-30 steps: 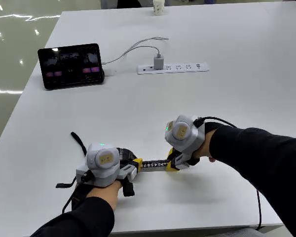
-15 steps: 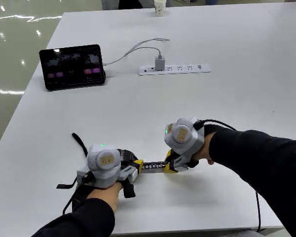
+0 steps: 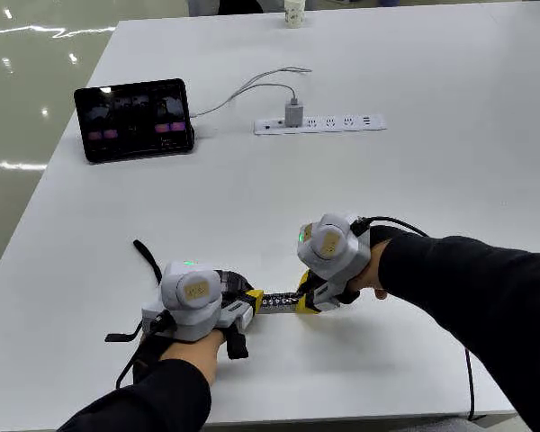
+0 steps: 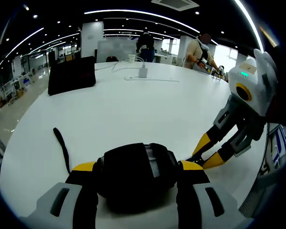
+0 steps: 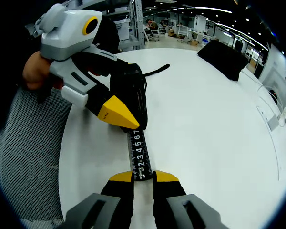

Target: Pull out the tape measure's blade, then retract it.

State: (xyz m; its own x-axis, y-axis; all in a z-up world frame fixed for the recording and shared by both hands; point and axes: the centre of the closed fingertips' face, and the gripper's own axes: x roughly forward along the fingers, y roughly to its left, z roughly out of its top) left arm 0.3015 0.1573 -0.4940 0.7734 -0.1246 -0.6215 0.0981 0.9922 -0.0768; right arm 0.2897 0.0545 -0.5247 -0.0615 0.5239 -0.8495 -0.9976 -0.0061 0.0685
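- Tape measure case [image 3: 232, 284], black, sits on the white table [image 3: 387, 180] at about 7 o'clock in the head view.
- Left gripper [image 4: 136, 167] has its jaws spread to the case's width, yellow tips pressed on both sides of it.
- Blade [image 5: 139, 152] is out a short length and lies flat on the table, running from the case toward 3 o'clock in the head view; printed numbers are readable in the right gripper view.
- Right gripper [image 5: 143, 179] has its jaws almost closed, pinching the blade's free end.
- Black strap [image 3: 147, 259] lies on the table at 10 o'clock from the case.
- Tablet [image 3: 133, 119] with a lit screen stands at 10 o'clock in the head view.
- Power strip [image 3: 319, 123] lies at 12 o'clock with a charger [image 3: 293, 113] plugged in; a white cable runs from it toward the tablet.
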